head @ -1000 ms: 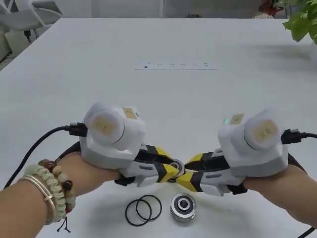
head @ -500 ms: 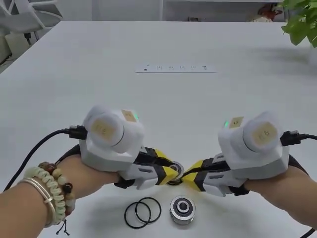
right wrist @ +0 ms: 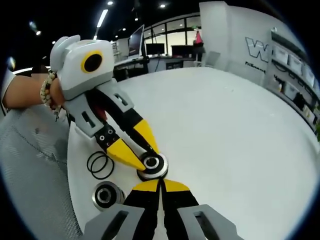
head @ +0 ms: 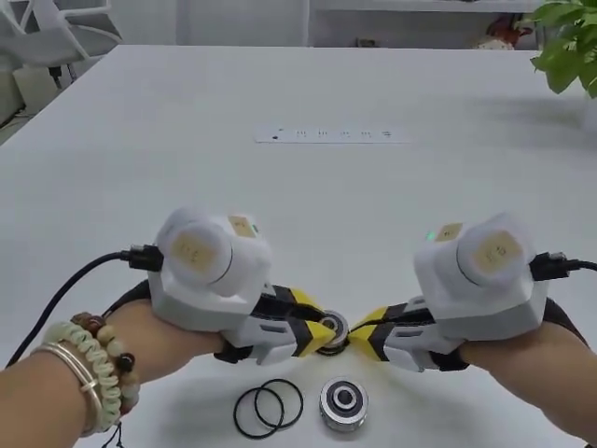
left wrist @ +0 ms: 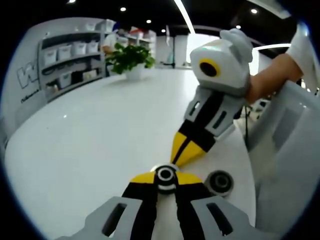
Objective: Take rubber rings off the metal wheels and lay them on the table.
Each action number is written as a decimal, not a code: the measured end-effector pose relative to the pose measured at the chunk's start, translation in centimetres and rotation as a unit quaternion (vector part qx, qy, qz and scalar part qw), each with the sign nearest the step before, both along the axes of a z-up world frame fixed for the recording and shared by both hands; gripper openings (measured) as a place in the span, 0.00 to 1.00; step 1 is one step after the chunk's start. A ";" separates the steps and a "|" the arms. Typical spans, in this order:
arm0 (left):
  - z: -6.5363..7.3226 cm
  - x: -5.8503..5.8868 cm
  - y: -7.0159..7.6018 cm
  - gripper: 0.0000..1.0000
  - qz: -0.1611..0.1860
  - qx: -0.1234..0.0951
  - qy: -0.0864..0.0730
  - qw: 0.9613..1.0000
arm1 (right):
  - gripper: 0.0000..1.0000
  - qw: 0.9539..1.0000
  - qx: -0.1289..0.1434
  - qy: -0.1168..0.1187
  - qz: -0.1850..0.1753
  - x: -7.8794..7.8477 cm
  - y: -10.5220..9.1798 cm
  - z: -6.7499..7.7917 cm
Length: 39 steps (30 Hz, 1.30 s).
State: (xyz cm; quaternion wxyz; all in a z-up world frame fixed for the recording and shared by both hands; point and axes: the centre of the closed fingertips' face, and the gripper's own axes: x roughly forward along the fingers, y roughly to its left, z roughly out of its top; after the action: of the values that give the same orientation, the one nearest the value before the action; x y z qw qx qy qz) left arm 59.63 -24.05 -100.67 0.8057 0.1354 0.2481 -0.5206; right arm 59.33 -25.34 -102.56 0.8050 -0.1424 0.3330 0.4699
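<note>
1. Left gripper (head: 323,330) and right gripper (right wrist: 160,186) meet tip to tip low over the wide white table (head: 308,196).
2. On a far wall stands a big dark letter W (right wrist: 256,47). What follows it cannot be read.
3. A leafy green plant (head: 564,42) sits at the table's far right.
4. The left gripper's yellow-tipped jaws are clamped on a metal wheel (right wrist: 153,163), one jaw on each side of it.
5. The right gripper's jaws are pressed together, their tips touching that wheel's rim. Whether any rubber is pinched between them cannot be told.
6. A flat white power strip (head: 331,135) lies well beyond the grippers, its markings too small to read.
7. Each gripper body has a round tan label (head: 191,252) on top, with faint writing that is not legible.
8. A second metal wheel (head: 343,403) lies flat on the table, just in front of the gripper tips.
9. Two thin black rubber rings (head: 269,408) lie overlapping on the table, just left of that second wheel.
</note>
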 end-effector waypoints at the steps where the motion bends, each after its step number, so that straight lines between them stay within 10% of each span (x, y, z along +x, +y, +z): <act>1: 0.0 0.0 0.0 0.14 0.000 0.000 0.000 1.000 | 0.00 1.000 0.003 0.004 -0.004 0.0 0.0 0.0; 15: 0.0 0.0 0.0 0.14 -0.001 -0.002 0.000 1.000 | 0.00 0.994 0.061 0.065 -0.062 0.2 -0.3 0.5; 27: -0.1 -0.1 0.0 0.13 -0.001 0.002 -0.004 1.000 | 0.00 0.967 0.150 0.158 -0.134 0.3 -0.1 1.3; 39: -0.1 -0.1 0.0 0.13 -0.003 0.005 -0.008 1.000 | 0.00 0.971 0.141 0.151 -0.120 0.0 0.5 1.7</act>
State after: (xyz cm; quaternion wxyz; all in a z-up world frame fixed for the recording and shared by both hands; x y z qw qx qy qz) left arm 59.56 -24.06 -100.74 0.8053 0.1440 0.2440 -0.5208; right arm 59.31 -24.86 -100.90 0.8079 0.0862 0.3958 0.4280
